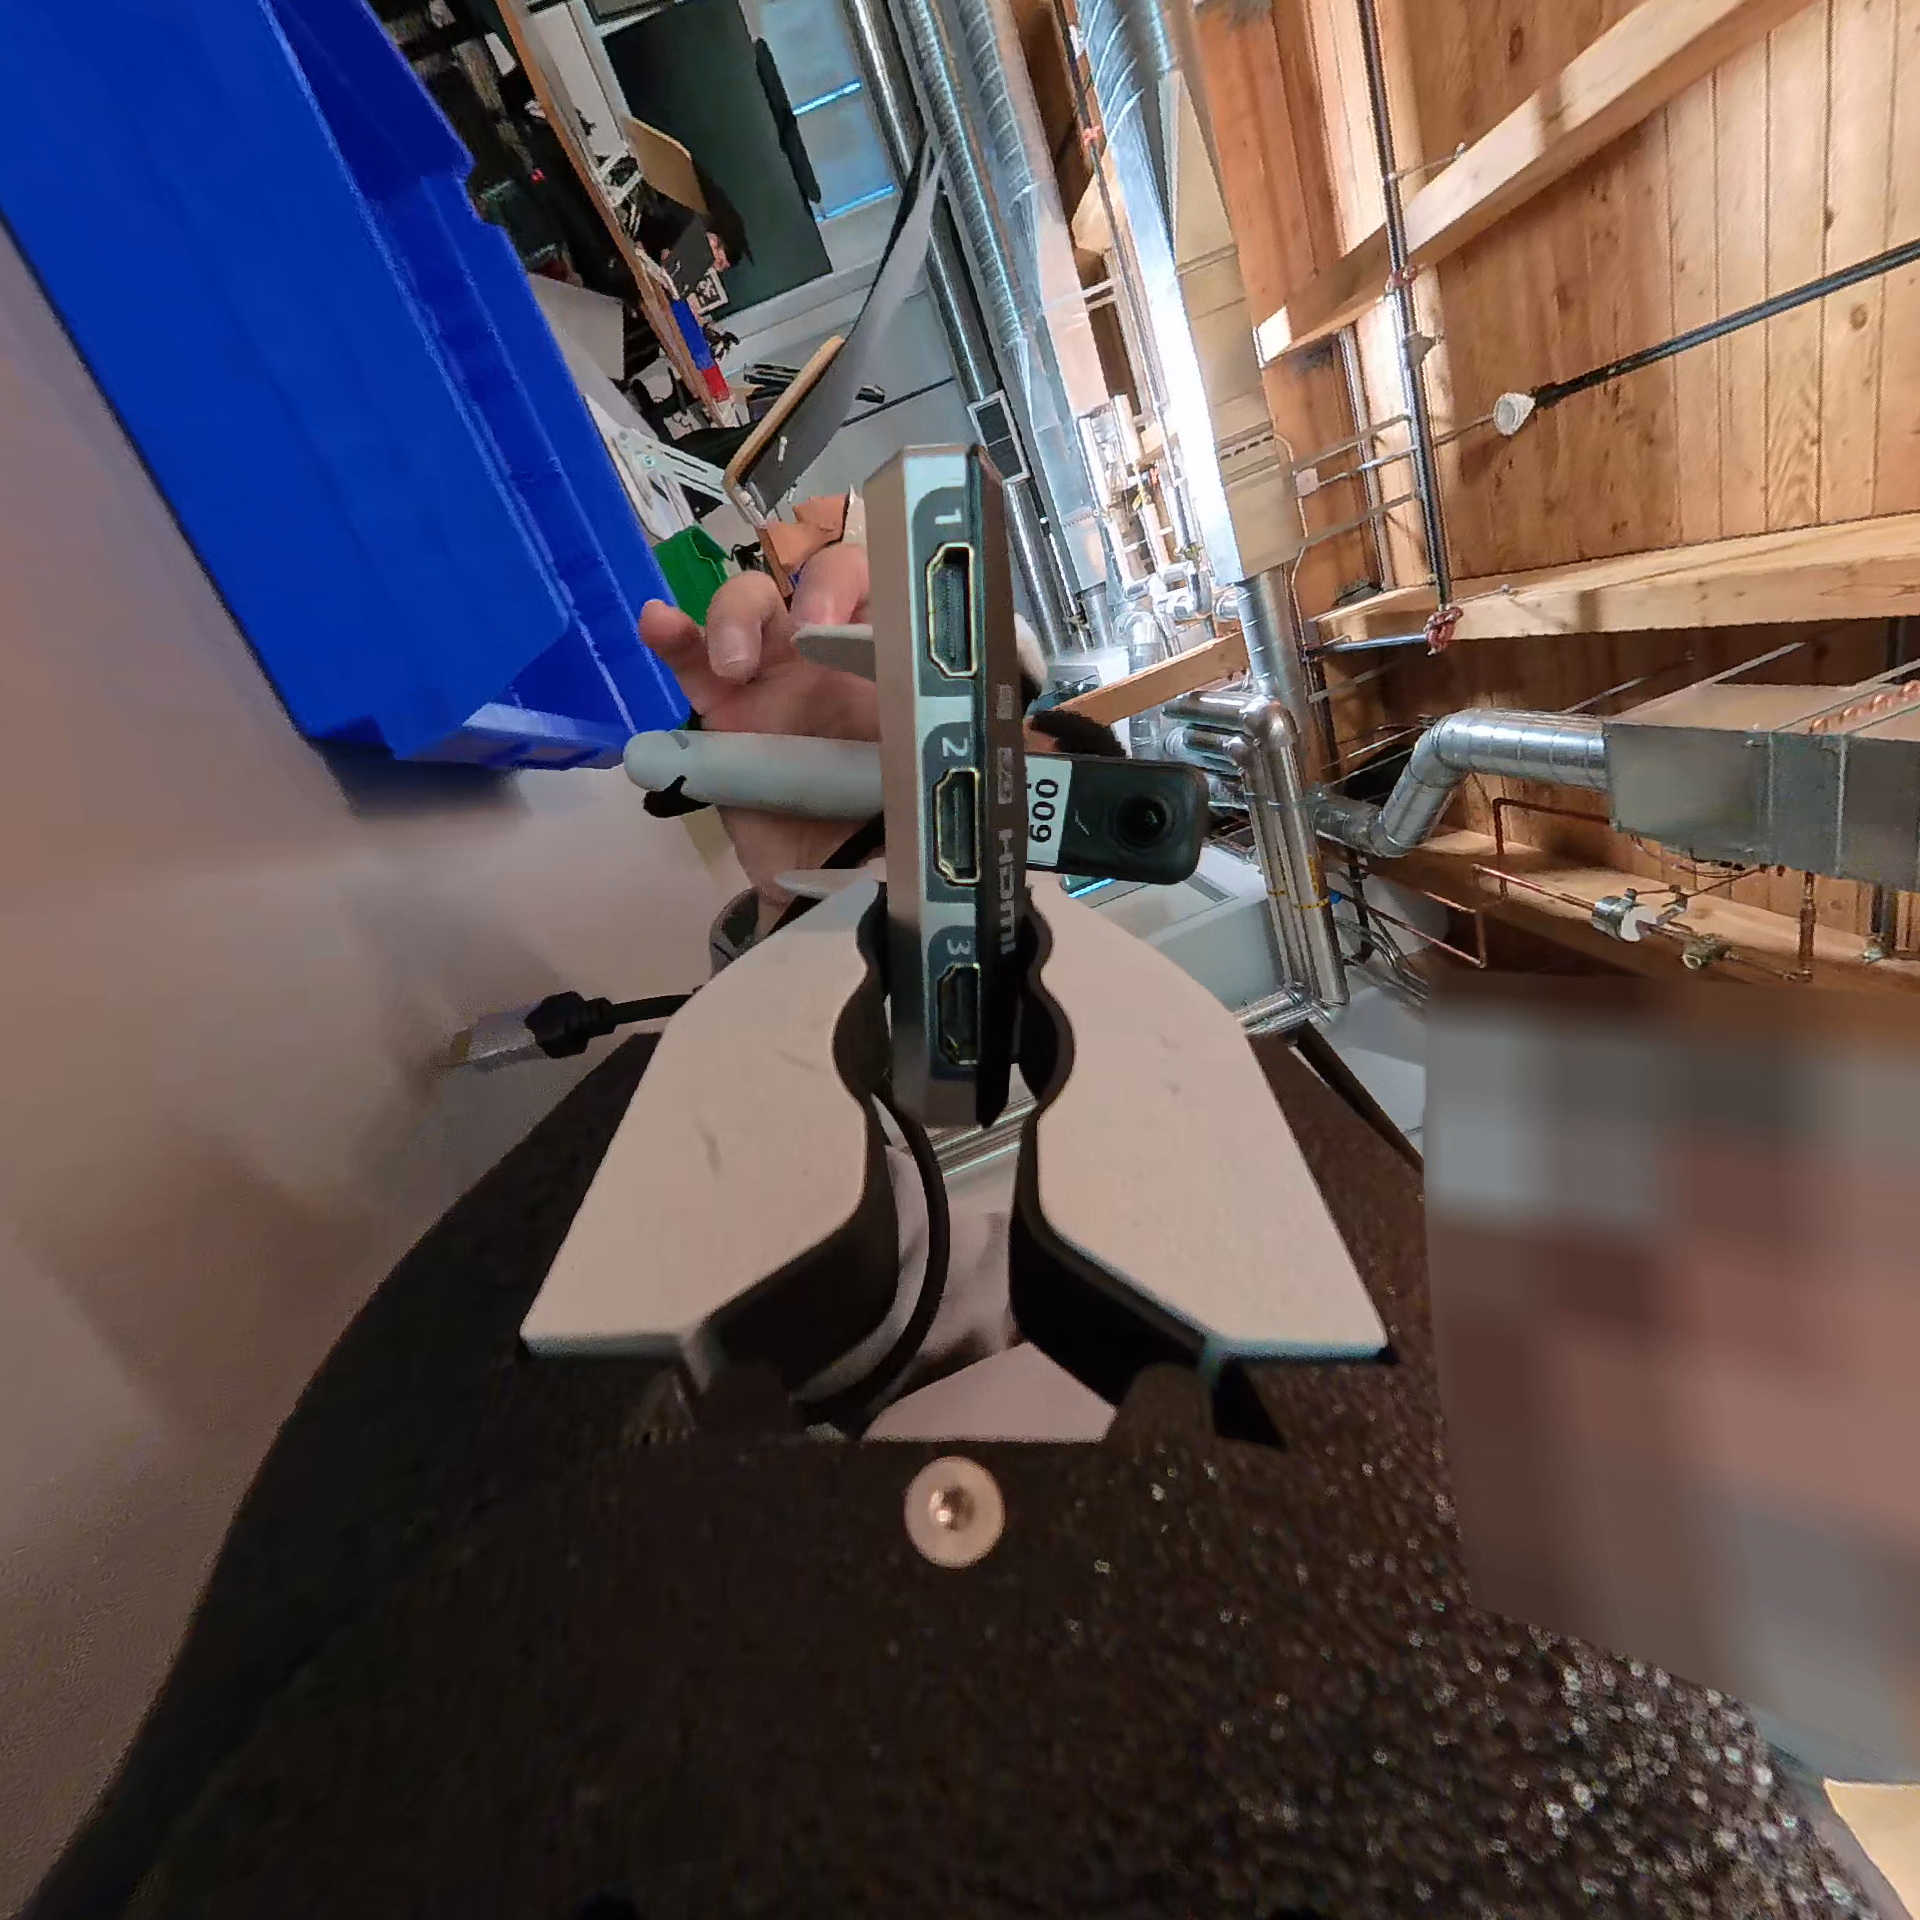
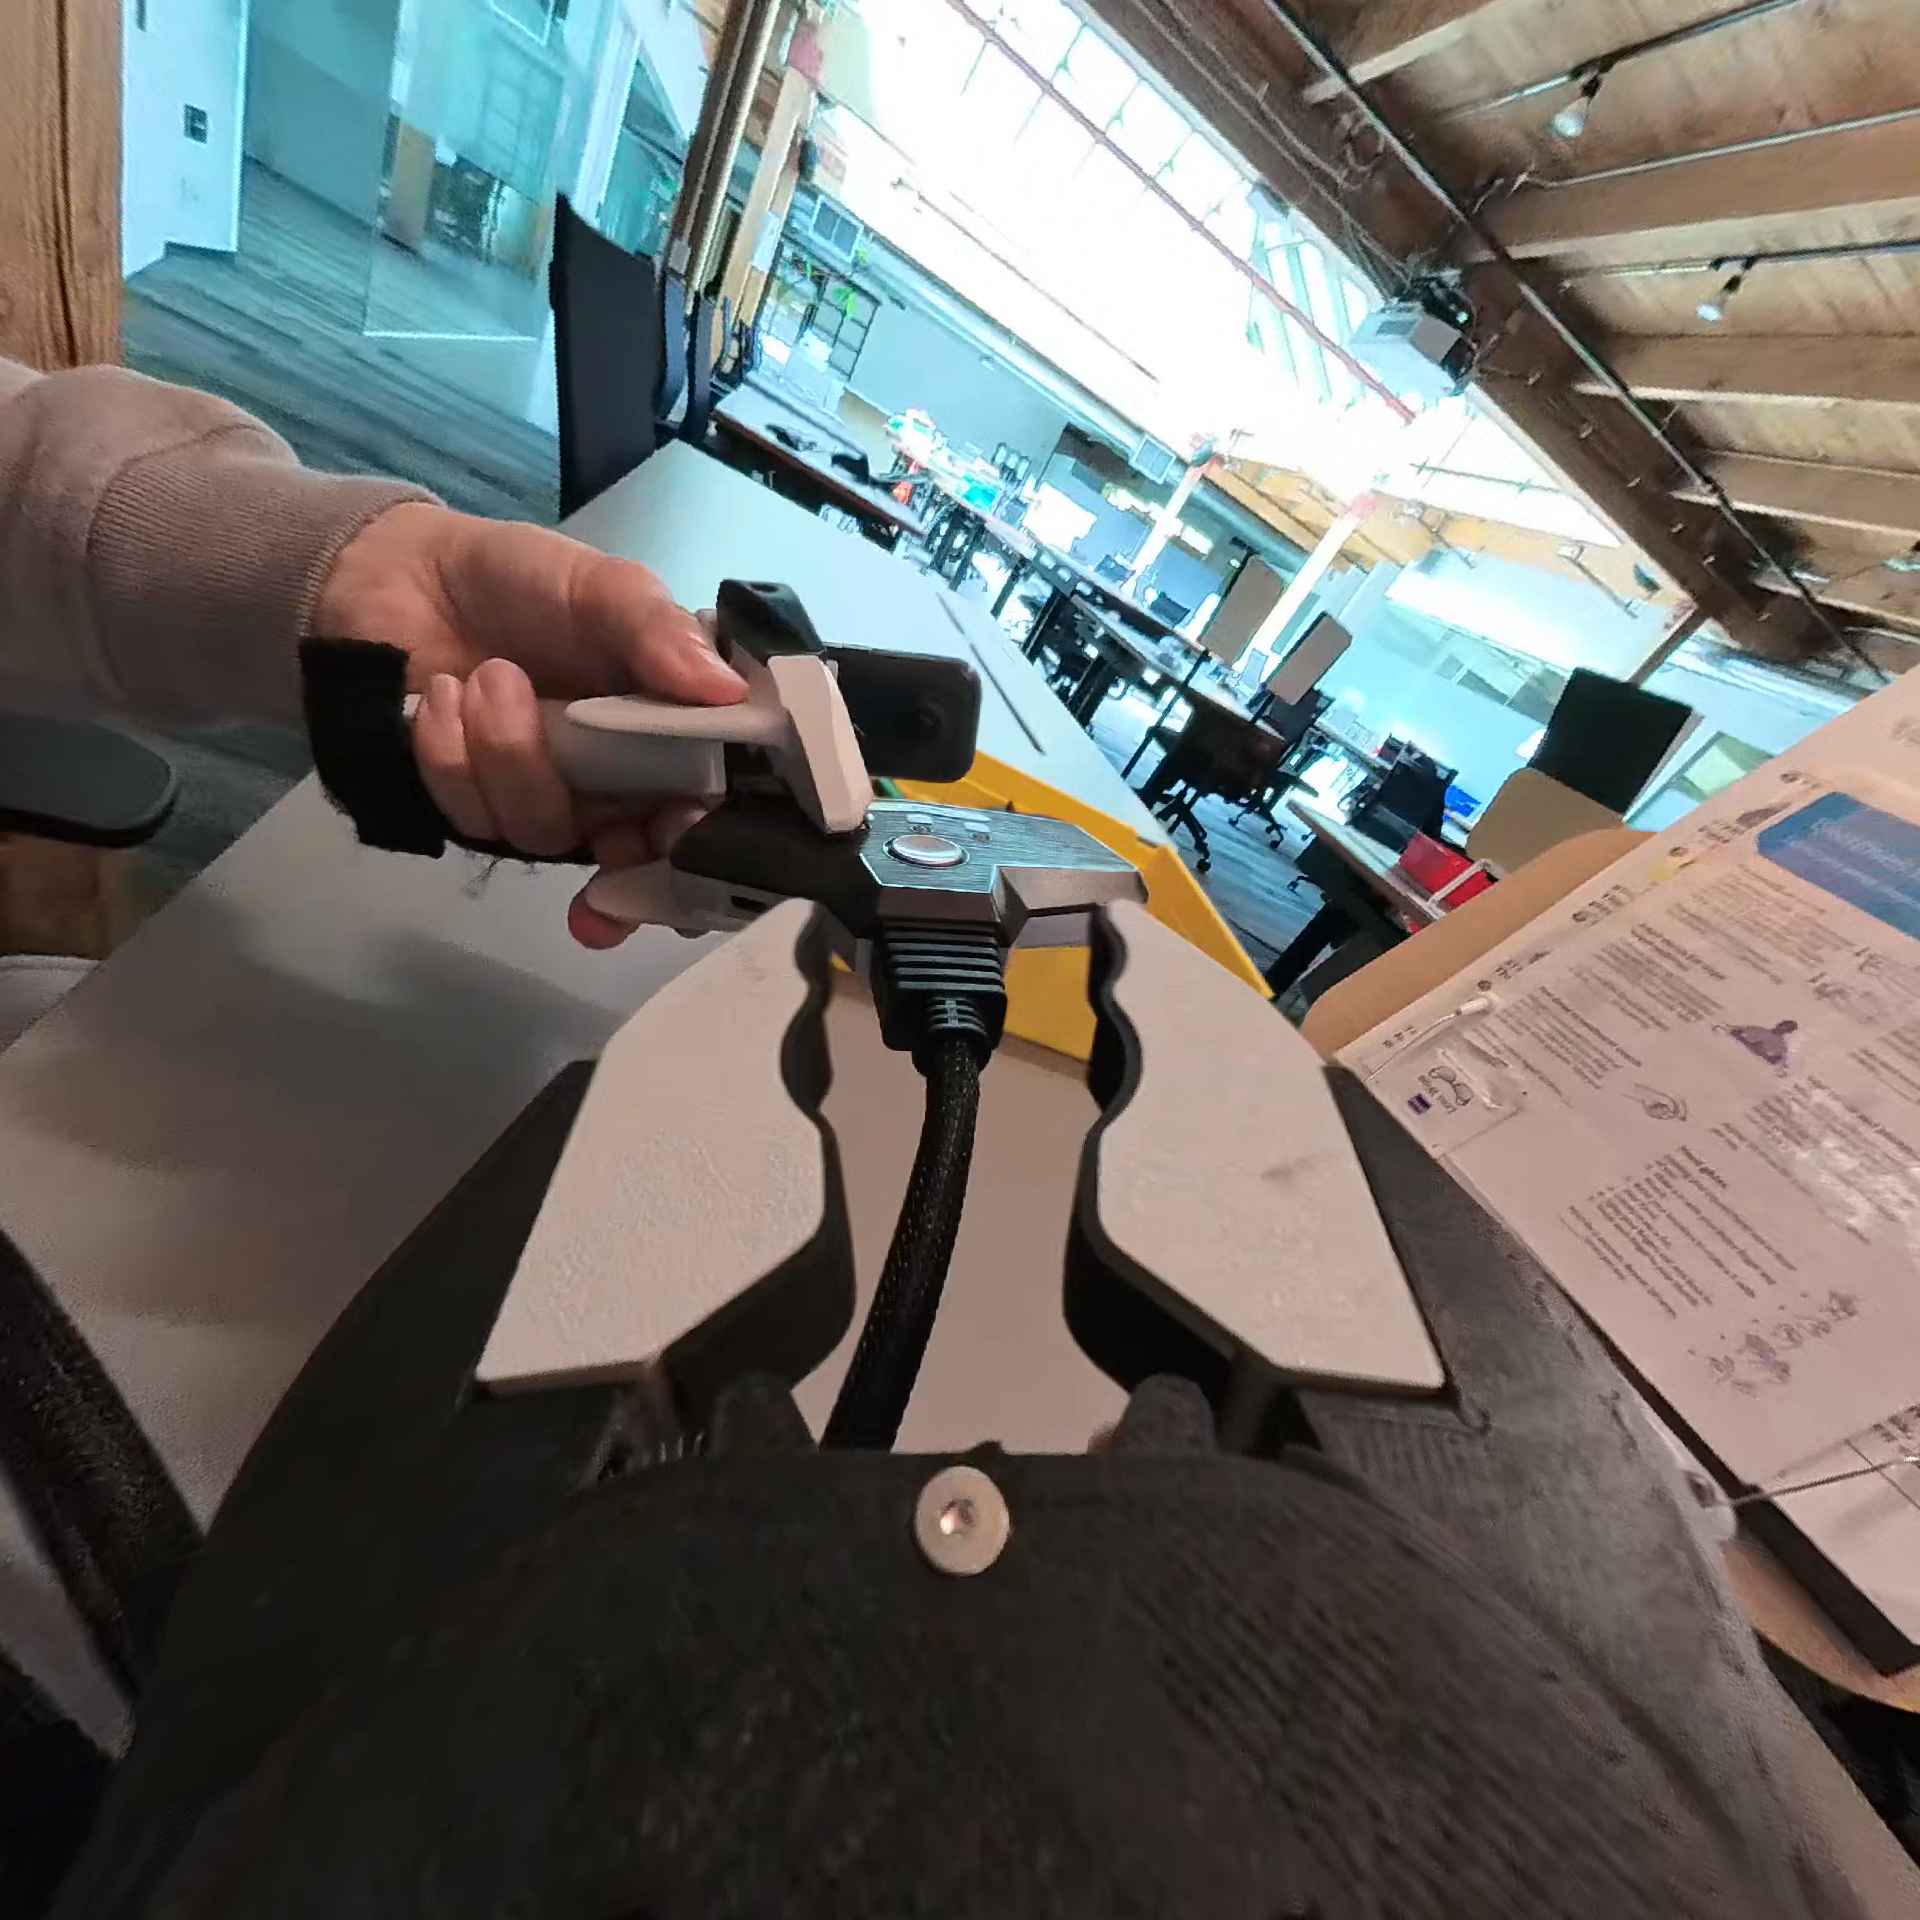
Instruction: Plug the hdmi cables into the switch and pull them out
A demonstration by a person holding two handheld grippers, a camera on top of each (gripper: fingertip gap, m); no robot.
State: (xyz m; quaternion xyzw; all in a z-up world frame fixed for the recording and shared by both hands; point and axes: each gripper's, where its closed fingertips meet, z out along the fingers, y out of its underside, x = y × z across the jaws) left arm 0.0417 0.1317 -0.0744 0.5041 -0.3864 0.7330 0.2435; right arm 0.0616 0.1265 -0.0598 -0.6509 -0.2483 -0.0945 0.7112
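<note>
My left gripper is shut on the lower end of the grey HDMI switch and holds it upright above the table. Its three numbered ports face me and all are empty. In the right wrist view the switch shows its top with a round button, held from the left by the left gripper's fingers. My right gripper is open; its fingers straddle the switch's own black braided cable without touching it. A loose HDMI plug lies on the table at left.
A blue bin stands on the white table beside the left gripper. A yellow bin sits behind the switch. A board with printed sheets stands close on the right. A person's hand holds the left gripper.
</note>
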